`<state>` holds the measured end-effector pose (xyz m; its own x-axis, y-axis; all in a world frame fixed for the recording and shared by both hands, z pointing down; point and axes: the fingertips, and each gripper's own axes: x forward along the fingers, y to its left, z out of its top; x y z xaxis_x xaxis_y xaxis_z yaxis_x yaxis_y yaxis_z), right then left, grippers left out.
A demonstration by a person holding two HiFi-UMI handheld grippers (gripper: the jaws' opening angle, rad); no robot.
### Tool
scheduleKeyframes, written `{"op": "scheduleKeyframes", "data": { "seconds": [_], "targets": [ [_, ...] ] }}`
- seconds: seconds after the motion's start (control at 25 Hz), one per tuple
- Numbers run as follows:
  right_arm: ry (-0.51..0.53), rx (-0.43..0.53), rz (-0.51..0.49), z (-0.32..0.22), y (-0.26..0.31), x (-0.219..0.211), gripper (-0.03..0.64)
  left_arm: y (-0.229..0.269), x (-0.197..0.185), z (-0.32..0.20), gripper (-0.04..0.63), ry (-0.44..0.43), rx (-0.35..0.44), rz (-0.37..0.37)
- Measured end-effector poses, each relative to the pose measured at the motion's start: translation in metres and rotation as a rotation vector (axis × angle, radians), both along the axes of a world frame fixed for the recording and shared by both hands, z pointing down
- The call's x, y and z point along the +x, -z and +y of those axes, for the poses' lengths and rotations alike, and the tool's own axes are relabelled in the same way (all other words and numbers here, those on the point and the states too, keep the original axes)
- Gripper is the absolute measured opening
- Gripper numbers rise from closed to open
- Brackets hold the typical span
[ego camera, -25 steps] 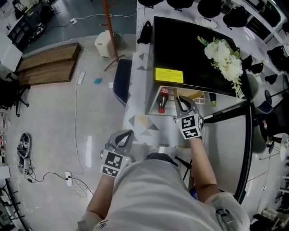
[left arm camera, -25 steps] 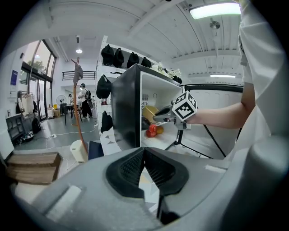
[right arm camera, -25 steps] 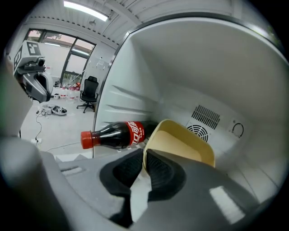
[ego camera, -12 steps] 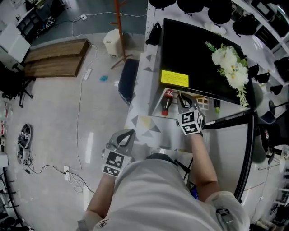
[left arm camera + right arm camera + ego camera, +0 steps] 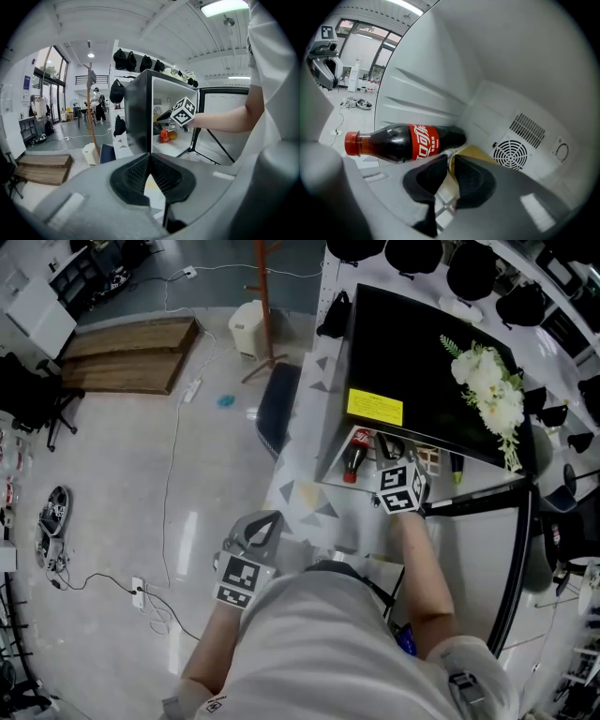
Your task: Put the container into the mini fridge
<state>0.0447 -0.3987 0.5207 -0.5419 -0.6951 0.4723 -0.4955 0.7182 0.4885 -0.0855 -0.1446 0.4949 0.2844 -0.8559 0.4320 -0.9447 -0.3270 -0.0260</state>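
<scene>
Black fridge (image 5: 422, 371) with door (image 5: 473, 540) swung wide, mouth facing the person. Inside on the fridge floor, at the left: cola bottle (image 5: 405, 139) lying on its side, long axis across the mouth, red cap toward the fridge's left wall.

Right gripper (image 5: 451, 161) reached well into the fridge, jaws nearly together and pinching the thin yellowish wall of the container (image 5: 476, 151). Container already inside the fridge, running from the jaws toward the vent (image 5: 511, 154) on the back wall, base just beside the bottle's bottom end, perhaps touching. Resting on the fridge floor or not: cannot tell.

Likely next: lower, spread the jaws, draw back out of the fridge without nudging the bottle.

Left gripper (image 5: 149, 155) low and outside the fridge, off its front left corner, jaws pressed together on nothing, far from the container.
</scene>
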Motion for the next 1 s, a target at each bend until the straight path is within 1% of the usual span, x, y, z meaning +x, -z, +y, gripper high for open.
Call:
{"op": "scheduleKeyframes", "data": {
  "seconds": [0.32, 0.56, 0.68, 0.88, 1.0],
  "targets": [
    [0.002, 0.019, 0.016, 0.003, 0.002, -0.001, 0.057, -0.001, -0.001, 0.004, 0.009, 0.008, 0.001, 0.000],
    [-0.012, 0.025, 0.008, 0.010, 0.007, 0.004, 0.057, -0.001, 0.002, 0.004, 0.009, -0.009, 0.004, 0.006],
    [-0.018, 0.029, -0.029, 0.016, 0.016, 0.006, 0.057, 0.000, 0.004, 0.002, 0.009, -0.026, 0.008, 0.009],
    [-0.055, 0.027, -0.136, 0.034, 0.034, 0.017, 0.057, 0.000, 0.011, -0.001, 0.009, -0.074, 0.014, 0.020],
    [-0.076, 0.022, -0.180, 0.050, 0.042, 0.025, 0.040, -0.001, 0.018, -0.003, 0.009, -0.111, 0.017, 0.025]
  ]
}}
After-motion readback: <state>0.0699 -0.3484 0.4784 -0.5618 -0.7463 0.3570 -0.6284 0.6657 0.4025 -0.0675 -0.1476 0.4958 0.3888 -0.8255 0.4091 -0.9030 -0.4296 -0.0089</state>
